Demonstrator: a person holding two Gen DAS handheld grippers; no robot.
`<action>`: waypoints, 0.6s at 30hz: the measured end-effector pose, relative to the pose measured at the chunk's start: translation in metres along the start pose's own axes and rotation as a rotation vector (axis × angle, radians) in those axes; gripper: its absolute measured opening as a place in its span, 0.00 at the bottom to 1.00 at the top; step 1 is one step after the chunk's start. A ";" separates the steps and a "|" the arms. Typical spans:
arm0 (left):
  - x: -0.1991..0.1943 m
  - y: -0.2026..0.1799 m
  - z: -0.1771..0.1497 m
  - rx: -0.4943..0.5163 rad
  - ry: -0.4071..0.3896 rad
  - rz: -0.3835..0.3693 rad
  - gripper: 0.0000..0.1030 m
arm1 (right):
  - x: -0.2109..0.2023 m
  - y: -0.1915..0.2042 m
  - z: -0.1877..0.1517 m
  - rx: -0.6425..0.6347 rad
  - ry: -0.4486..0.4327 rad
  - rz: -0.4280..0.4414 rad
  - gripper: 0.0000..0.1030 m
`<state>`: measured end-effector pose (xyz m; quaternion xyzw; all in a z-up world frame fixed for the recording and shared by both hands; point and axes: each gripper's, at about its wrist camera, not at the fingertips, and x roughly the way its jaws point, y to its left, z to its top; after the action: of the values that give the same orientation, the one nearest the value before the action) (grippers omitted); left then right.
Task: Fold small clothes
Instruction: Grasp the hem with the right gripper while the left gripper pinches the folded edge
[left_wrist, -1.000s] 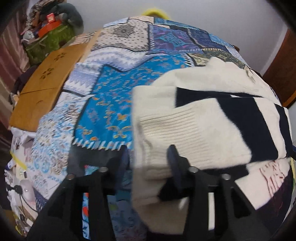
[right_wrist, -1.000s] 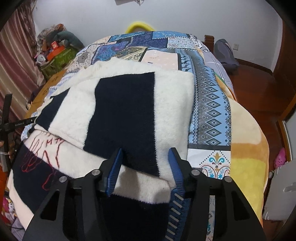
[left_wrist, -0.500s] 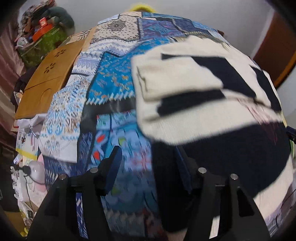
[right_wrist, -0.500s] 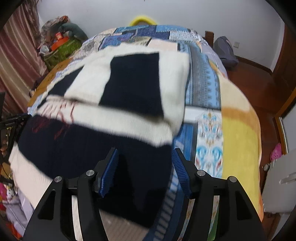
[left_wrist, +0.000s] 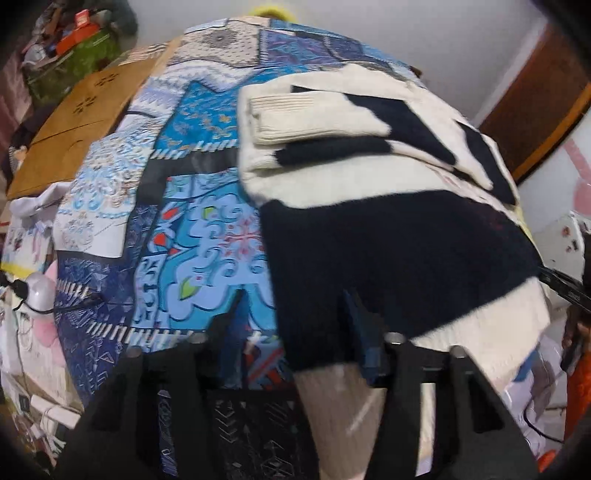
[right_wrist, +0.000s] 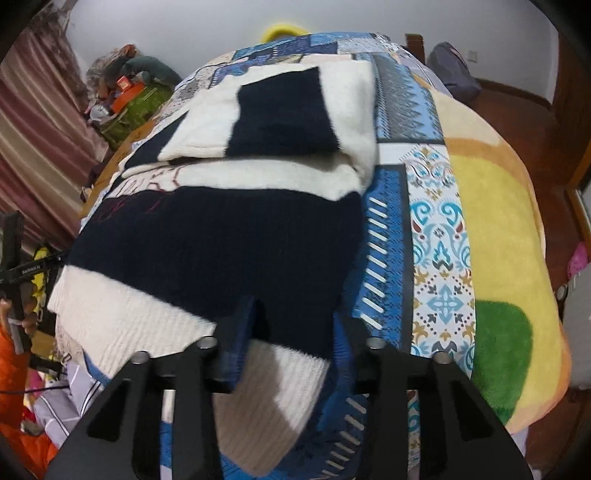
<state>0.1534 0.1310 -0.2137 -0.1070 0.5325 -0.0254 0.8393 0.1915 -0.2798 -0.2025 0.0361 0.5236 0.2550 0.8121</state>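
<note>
Taking the sweater's (right_wrist: 221, 236) near hem, both grippers' fingers (left_wrist: 354, 314) (right_wrist: 240, 325) spread, nothing pinched yet; seat each corner deep, then lift evenly off the bed (right_wrist: 491, 206).

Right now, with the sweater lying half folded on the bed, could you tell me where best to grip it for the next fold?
I would take the sweater by its ribbed cream hem, one bottom corner per gripper, coming in from the near edge of the bed. The hem drapes free over that edge, and the sleeves already lie folded across the top.
</note>
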 end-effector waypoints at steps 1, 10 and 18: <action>-0.001 -0.002 0.000 0.003 0.005 -0.023 0.23 | 0.000 0.005 0.002 -0.024 -0.002 -0.006 0.22; -0.025 -0.017 0.034 0.029 -0.079 -0.033 0.08 | -0.015 0.028 0.031 -0.109 -0.076 0.001 0.09; -0.034 -0.011 0.102 -0.024 -0.181 -0.063 0.07 | -0.028 0.034 0.090 -0.107 -0.205 0.023 0.09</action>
<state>0.2310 0.1409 -0.1390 -0.1355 0.4512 -0.0357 0.8814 0.2479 -0.2440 -0.1272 0.0244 0.4231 0.2867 0.8592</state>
